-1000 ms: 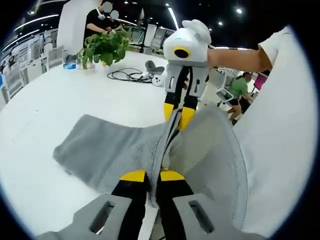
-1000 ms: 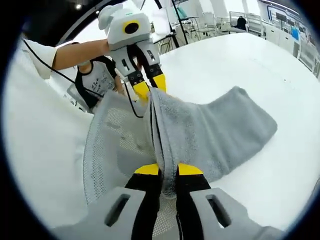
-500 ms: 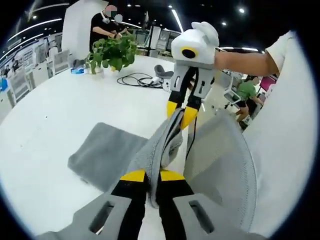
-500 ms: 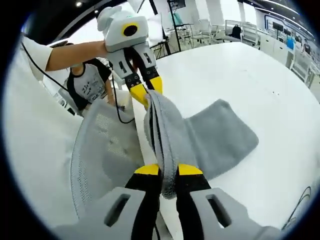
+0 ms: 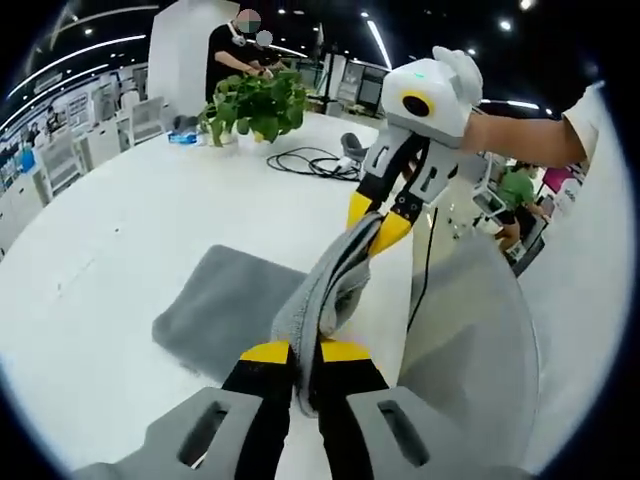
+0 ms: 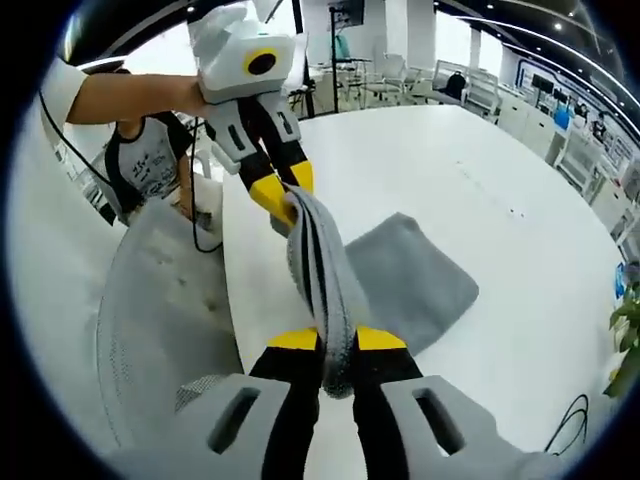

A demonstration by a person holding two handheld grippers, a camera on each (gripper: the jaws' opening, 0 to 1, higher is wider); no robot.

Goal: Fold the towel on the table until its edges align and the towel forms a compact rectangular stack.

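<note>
Here the towel (image 5: 325, 285) is pinched by both the left gripper (image 5: 305, 352) and the right gripper (image 6: 337, 340), its far part lying on the tabletop (image 5: 120, 230).

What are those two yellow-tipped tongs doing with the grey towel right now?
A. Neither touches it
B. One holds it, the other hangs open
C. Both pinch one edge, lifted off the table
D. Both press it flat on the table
C: the left tongs and the right tongs both clamp the towel, its edge stretched between them above the table.

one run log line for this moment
left gripper: shut on grey towel | right gripper: shut on grey towel | edge lifted | far part on white table
</note>
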